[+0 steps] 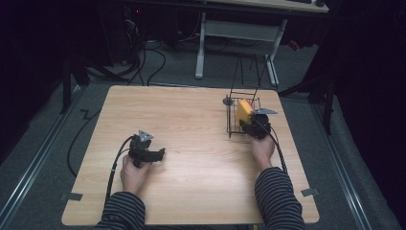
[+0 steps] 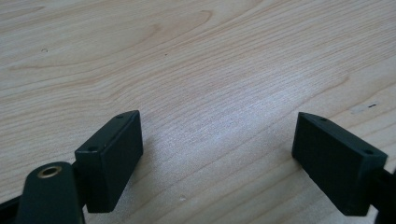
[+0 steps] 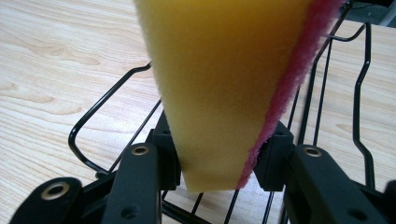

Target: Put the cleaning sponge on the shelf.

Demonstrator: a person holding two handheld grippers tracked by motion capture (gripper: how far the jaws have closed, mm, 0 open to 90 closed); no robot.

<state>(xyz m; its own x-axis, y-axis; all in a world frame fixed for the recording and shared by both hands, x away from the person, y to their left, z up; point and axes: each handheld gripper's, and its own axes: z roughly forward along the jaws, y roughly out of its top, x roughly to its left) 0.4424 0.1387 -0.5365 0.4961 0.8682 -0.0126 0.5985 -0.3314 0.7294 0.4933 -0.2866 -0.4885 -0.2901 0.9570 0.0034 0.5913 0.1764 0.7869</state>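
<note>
Sponge (image 1: 244, 111) (yellow foam with a pink scrubby side) is clamped in your right tool (image 1: 254, 125), standing up on end over the black wire basket (image 1: 231, 125) at the far right part of the worktop (image 1: 191, 124). In the right gripper view the sponge (image 3: 219, 84) is pinched at its lower end between both jaws, pink layer on the right, with the basket's wires (image 3: 112, 98) curving round below and to both sides, so it's tight in there. The basket sits near the worktop's right edge and not far from the far edge, its tall wire handle sticking up behind it. A small grey disc (image 1: 228, 101) lies just beside the basket's far left corner. Your left tool (image 1: 154, 155) is well apart from all that, down in the near left area, jaws spread wide with nothing between them; in the left gripper view there's just bare wood grain (image 2: 201, 79) under it. Whole middle of the worktop is open.
</note>
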